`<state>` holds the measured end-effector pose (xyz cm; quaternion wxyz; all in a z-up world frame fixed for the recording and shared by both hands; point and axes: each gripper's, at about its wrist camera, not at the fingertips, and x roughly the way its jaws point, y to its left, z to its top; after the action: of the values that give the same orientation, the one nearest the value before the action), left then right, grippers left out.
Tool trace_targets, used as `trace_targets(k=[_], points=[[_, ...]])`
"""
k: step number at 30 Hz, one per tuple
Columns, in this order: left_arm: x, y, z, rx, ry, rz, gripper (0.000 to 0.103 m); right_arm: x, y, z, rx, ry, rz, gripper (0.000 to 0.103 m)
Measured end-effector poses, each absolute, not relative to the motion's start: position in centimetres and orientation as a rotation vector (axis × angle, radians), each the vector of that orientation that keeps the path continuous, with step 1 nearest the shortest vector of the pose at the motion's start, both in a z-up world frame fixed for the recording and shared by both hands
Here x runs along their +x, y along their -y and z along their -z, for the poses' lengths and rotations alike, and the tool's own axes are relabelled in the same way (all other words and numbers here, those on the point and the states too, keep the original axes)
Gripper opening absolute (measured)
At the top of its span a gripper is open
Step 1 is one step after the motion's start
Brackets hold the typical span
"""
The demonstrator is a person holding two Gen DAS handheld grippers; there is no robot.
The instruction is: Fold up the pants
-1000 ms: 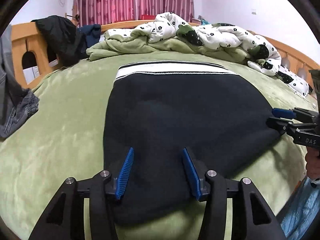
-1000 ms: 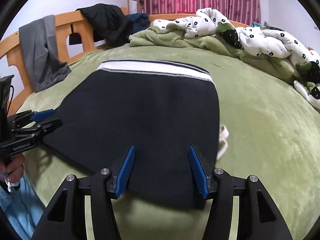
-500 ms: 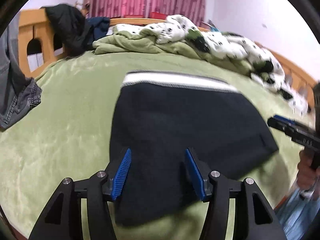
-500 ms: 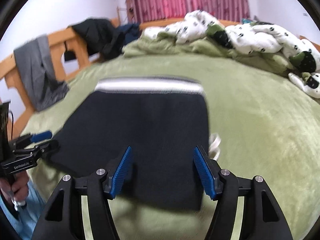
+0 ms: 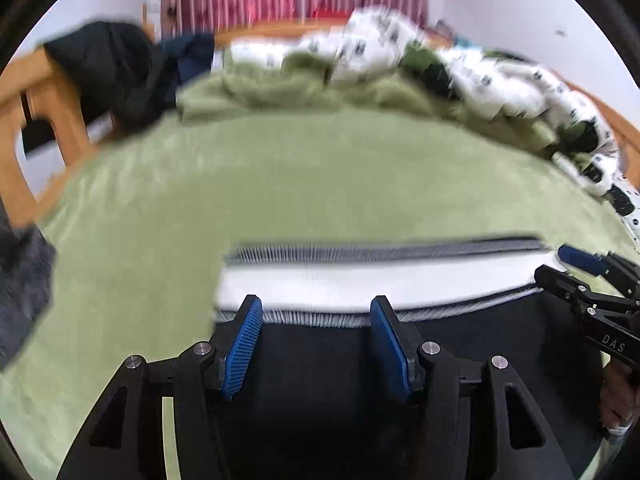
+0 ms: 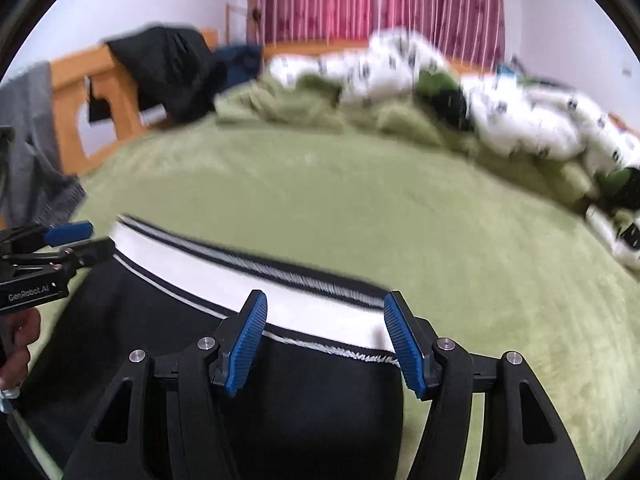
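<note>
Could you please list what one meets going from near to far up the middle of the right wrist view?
Right tool → black pants → white waistband → green blanket → rumpled white patterned duvet → red curtains.

"DAS" on right hand-held gripper [image 5: 582, 276]; "GenRobot.AI" on left hand-held gripper [image 6: 86, 242]

This is a bedroom in a home. A wide bed [image 6: 360, 208] with a green cover fills the room, and a rumpled duvet [image 6: 520, 120], white with dark spots, lies at its far side. The wooden frame [image 6: 80, 92] carries hanging clothes [image 6: 172, 68]. Behind it red striped curtains [image 6: 380, 0] cover the window, between plain white walls [image 6: 140, 0].
</note>
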<state>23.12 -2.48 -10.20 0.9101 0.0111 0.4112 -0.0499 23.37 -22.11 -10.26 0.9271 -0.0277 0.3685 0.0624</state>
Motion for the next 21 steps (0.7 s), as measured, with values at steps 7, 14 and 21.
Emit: trace_targets(k=[7, 14, 21], points=[[23.5, 3.5, 11.5, 0.035, -0.842, 0.120, 0.073, 24.7, 23.4, 12.7, 0.025, -0.809, -0.163, 0.058], [23.6, 3.4, 11.2, 0.037, -0.830, 0.112, 0.073, 24.5, 23.3, 12.8, 0.017, -0.789, -0.163, 0.060], [23.6, 2.8, 11.3, 0.014, -0.842, 0.071, 0.079, 23.9, 23.2, 12.7, 0.001, -0.774, -0.125, 0.067]])
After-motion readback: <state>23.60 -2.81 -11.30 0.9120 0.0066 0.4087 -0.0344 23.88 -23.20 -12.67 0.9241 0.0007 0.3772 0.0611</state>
